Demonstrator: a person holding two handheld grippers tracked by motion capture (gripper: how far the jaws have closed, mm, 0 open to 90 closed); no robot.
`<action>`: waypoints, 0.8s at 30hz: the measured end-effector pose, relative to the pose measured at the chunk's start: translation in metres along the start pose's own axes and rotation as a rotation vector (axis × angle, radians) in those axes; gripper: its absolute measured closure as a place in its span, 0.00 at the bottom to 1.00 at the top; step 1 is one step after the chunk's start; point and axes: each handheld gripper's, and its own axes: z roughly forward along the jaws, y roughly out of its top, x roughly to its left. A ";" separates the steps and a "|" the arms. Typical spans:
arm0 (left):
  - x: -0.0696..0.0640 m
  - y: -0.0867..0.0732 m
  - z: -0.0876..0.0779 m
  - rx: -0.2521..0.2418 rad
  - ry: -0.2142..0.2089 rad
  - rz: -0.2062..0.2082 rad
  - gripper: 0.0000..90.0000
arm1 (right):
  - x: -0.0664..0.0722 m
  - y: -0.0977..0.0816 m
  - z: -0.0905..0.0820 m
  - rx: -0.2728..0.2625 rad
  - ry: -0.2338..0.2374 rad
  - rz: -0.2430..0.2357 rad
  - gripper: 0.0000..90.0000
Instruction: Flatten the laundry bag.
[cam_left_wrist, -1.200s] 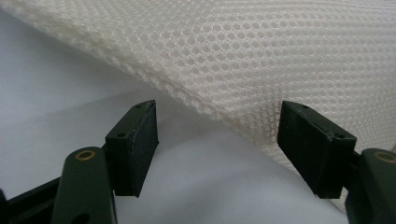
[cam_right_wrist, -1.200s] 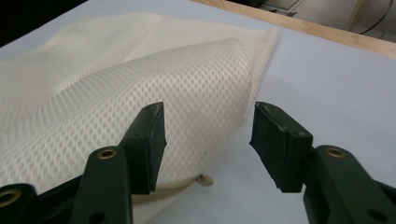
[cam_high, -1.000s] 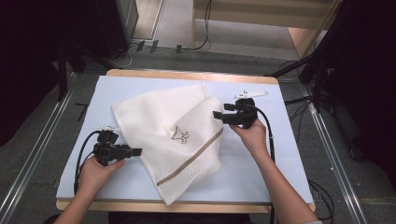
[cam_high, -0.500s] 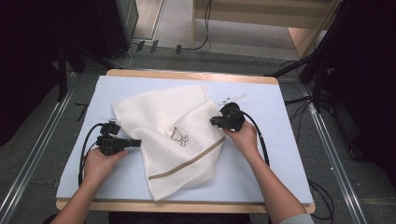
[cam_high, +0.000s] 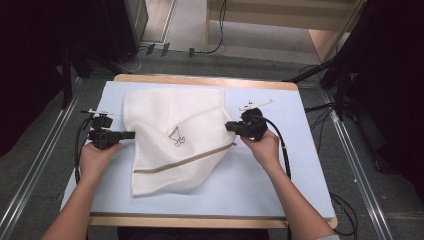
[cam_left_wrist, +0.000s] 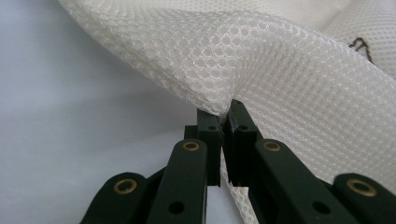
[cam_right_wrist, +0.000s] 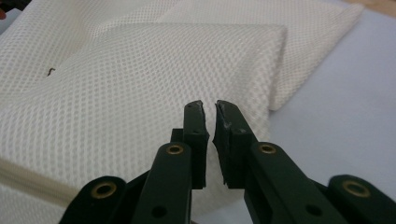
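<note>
A: Where do we stand with the white mesh laundry bag with the tan zipper (cam_high: 175, 142)?

B: It lies spread, a bit crumpled, in the middle of the pale blue table mat (cam_high: 295, 175), zipper running slantwise across its lower half. We have our left gripper (cam_high: 131, 134) clamped on the bag's left edge; in the left gripper view the jaws have just been closing and now pinch a raised fold of the mesh (cam_left_wrist: 261, 79) between them.

A: And the right gripper (cam_high: 229, 126)?

B: Its jaws have just been closing too, at the bag's right edge near the zipper's end. In the right gripper view they stand nearly together over the mesh (cam_right_wrist: 140, 93), and we judge a thin layer is caught, though the pinch itself is hard to see there.

A: So we are at the grasping step, both sides taken?

B: We think so. Next we would need to lift both hands evenly and draw them apart, keeping the fabric taut so neither edge slips free.
</note>
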 end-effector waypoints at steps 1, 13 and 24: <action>0.006 0.003 0.000 0.000 0.023 -0.001 0.97 | 0.000 -0.001 -0.008 -0.025 -0.018 -0.005 0.98; 0.018 0.007 -0.009 -0.009 0.071 -0.011 0.96 | -0.019 -0.027 -0.002 0.022 -0.020 0.075 0.99; 0.030 0.005 -0.015 -0.020 0.057 -0.046 0.95 | 0.016 -0.052 0.003 0.078 0.009 0.025 0.79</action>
